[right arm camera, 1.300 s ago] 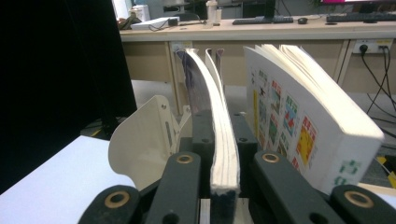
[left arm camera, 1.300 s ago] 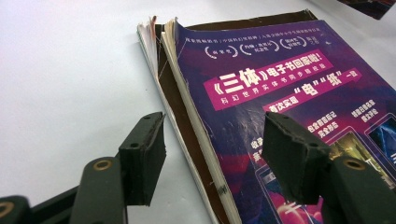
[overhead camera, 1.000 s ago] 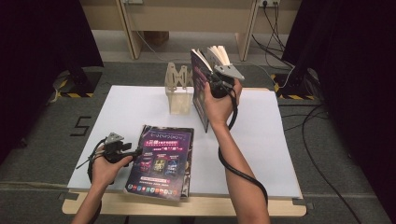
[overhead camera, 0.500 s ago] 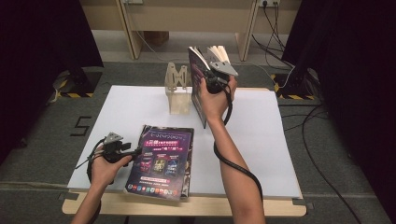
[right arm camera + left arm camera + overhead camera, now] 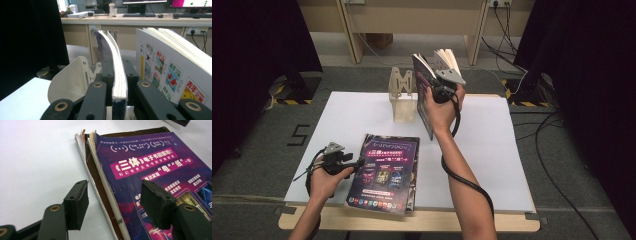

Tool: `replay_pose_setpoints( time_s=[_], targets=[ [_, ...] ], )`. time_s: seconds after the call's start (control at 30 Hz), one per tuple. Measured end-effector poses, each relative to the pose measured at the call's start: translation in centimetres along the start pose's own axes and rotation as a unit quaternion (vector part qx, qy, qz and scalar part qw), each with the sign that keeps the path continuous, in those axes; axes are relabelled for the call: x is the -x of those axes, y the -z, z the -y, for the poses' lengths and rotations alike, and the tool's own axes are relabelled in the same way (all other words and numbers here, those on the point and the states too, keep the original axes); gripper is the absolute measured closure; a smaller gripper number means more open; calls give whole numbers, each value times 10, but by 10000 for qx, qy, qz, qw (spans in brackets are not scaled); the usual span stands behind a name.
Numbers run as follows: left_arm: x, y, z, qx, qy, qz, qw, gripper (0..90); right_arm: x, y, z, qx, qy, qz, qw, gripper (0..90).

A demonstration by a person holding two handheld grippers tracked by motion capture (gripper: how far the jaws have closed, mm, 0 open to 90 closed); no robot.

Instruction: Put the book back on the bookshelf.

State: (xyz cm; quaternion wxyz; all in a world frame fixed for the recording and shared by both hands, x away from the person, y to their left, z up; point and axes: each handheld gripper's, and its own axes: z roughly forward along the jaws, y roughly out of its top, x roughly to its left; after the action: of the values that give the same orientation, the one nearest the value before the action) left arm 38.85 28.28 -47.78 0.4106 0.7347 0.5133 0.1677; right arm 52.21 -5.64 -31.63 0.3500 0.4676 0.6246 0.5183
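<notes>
My right gripper point(image 5: 435, 86) holds a dark-covered book point(image 5: 423, 100) upright above the table's far side, just right of a pale book stand point(image 5: 401, 100). In the right gripper view the jaws press on the book's white pages point(image 5: 114, 50); my right gripper point(image 5: 117, 75) has just been opening a little, with the book still between its jaws. A block of pages with a white printed face point(image 5: 170, 67) leans off to the right. My left gripper point(image 5: 358, 163) rests open at the left edge of a purple magazine point(image 5: 387, 172). One fingertip point(image 5: 77, 202) stands on the table, the other over the cover point(image 5: 150, 162).
The white table point(image 5: 492, 150) has bare room right of the magazine. The stand's curved wall point(image 5: 70, 80) is close on the left of the held book. Black curtains, cables and a wooden desk lie beyond the table.
The right hand and its book have edged slightly left toward the stand. The left gripper and the magazine have stayed put.
</notes>
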Motion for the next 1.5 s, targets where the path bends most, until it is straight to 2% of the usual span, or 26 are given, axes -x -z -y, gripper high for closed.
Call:
replay_pose_setpoints(
  time_s=[0.27, 0.43, 0.73, 0.9, 1.5],
  targets=[
    [2, -1, 0, -19, -15, 20, 10000, 386, 4, 7, 0, -117, -66, -48, 9999, 802],
    [2, -1, 0, -27, -16, 26, 10000, 386, 5, 8, 3, -315, -84, -54, 9995, 791],
    [1, -1, 0, -38, -18, 18, 10000, 385, 9, 13, 9, -405, -137, -58, 9991, 788],
    [2, -1, 0, -33, -14, 11, 10000, 386, 11, 13, 11, -530, -179, -49, 9984, 789],
    [2, -2, 0, -45, -22, 18, 10000, 386, 14, 10, 10, -721, -180, -13, 9972, 796]
  ],
)
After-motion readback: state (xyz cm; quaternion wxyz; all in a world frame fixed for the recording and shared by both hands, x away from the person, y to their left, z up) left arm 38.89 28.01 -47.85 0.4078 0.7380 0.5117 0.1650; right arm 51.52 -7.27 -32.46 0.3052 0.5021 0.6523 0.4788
